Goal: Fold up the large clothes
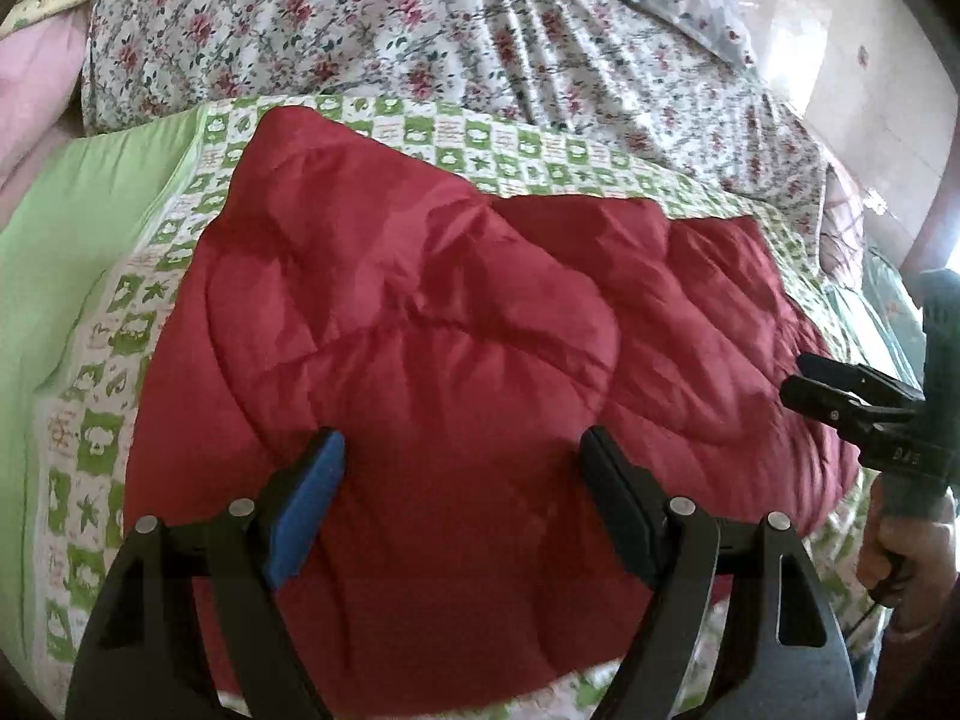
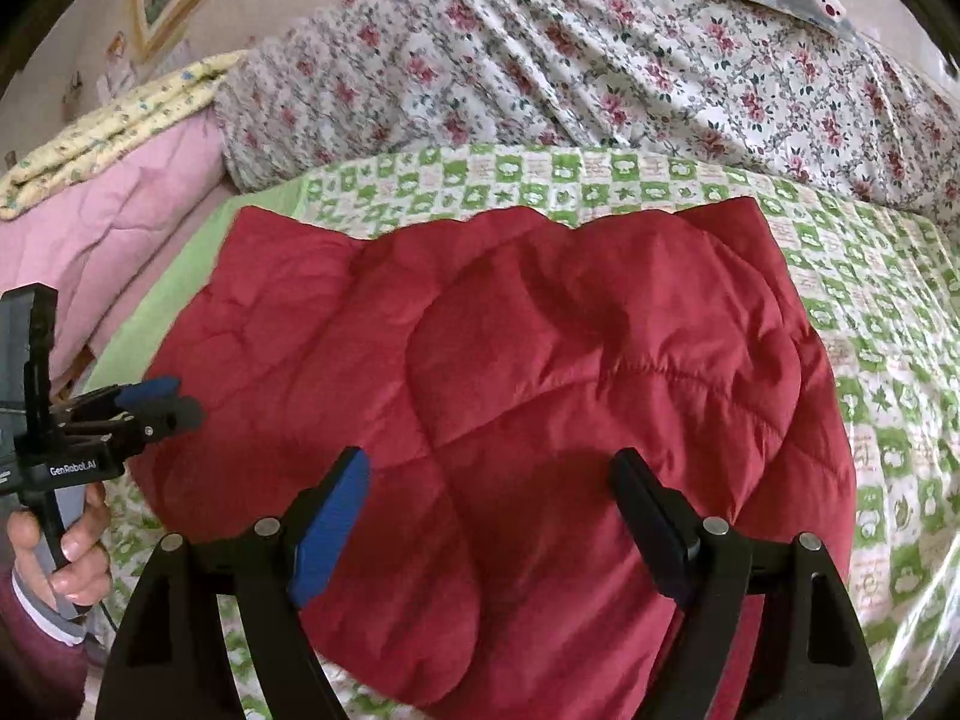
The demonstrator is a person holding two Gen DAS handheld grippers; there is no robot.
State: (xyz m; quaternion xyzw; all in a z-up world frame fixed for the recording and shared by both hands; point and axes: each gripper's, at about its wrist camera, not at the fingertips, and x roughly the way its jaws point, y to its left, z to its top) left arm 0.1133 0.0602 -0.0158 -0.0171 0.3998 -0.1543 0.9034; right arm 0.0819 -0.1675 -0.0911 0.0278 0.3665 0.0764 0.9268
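- Jacket (image 1: 456, 324), red and quilted, lies spread on the bed's green-and-white checked sheet (image 1: 150, 276); it looks already doubled over, one rounded padded layer resting on a wider layer beneath.
- Landmark for all places: the red jacket.
- Beyond the jacket's far edge: a rose-print floral quilt (image 1: 372, 30), heaped. Off its far-left side, in the right wrist view: a folded pink blanket (image 2: 120, 222).
- Left claw (image 1: 462, 510): jaws apart, nothing between them, hanging over the jacket's near edge, left of its middle. Whether the tips touch the cloth I cannot tell.
- Right claw (image 2: 489, 528): jaws apart as well, empty, over the jacket's near edge towards its right half.
- In the left wrist view the right claw shows at the jacket's right edge, tips just beside the cloth; its two fingers lie almost in line from that angle, so their gap reads only from its own camera.
- A hand (image 2: 66, 558) grips the left claw's handle, off the jacket's near-left corner.
- Step in hand, by my reading: lining up both claws on the near hem for another fold, or to square the bundle; no grip yet.
- Next move calls for: each claw to come down onto the near edge, bite through all the puffy layers together, then lift evenly so the slick fabric does not slide apart.
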